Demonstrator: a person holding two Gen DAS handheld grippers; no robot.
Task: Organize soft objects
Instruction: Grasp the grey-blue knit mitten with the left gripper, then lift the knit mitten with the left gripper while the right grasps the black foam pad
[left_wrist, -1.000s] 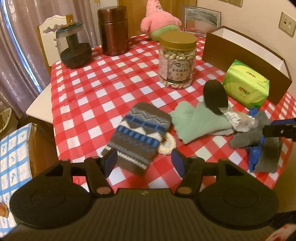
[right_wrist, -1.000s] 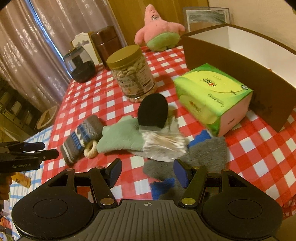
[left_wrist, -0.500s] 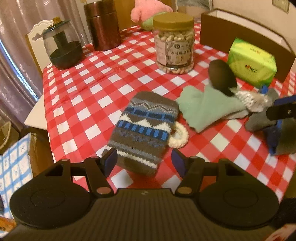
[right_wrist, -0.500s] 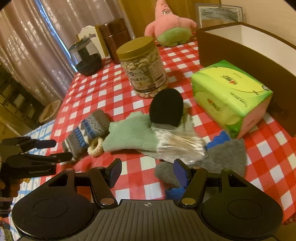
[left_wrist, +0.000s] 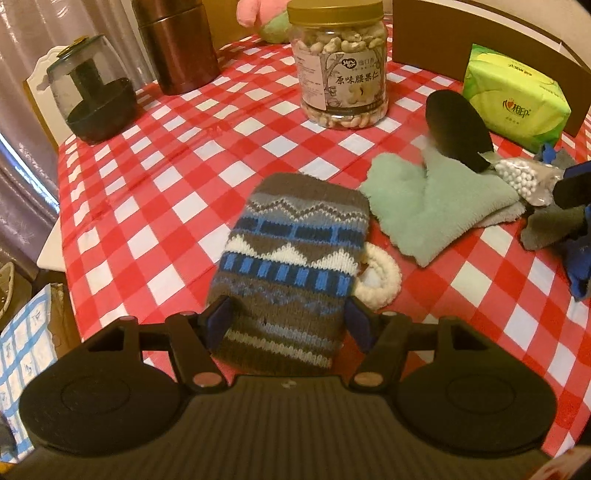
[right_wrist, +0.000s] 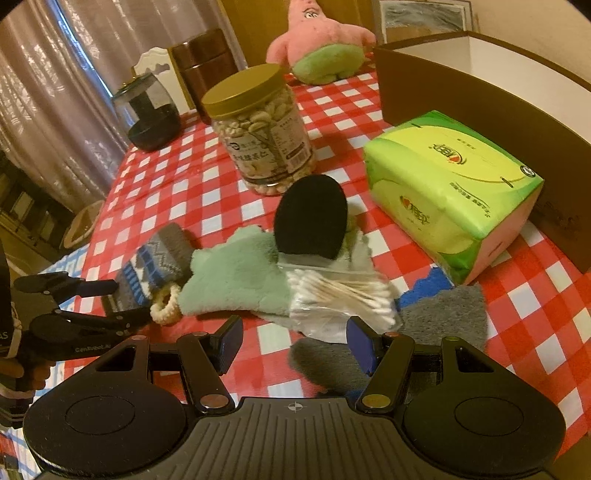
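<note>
- The left gripper (left_wrist: 287, 322) is hanging with its jaws spread wide on either side of the near end of the knitted patterned sock (left_wrist: 291, 266), not yet pinching it.
- The right gripper (right_wrist: 294, 341) is sitting just as wide apart, holding nothing, above the grey cloth (right_wrist: 436, 325).
- Nothing is looking sorted: the mint-green fleece cloth (right_wrist: 236, 280), black pad (right_wrist: 310, 221) and cotton-swab bag (right_wrist: 340, 299) are lying heaped on the checked tablecloth (left_wrist: 177, 177).
- The brown box (right_wrist: 480, 96) is showing nothing inside; practically all the work appears to remain.
</note>
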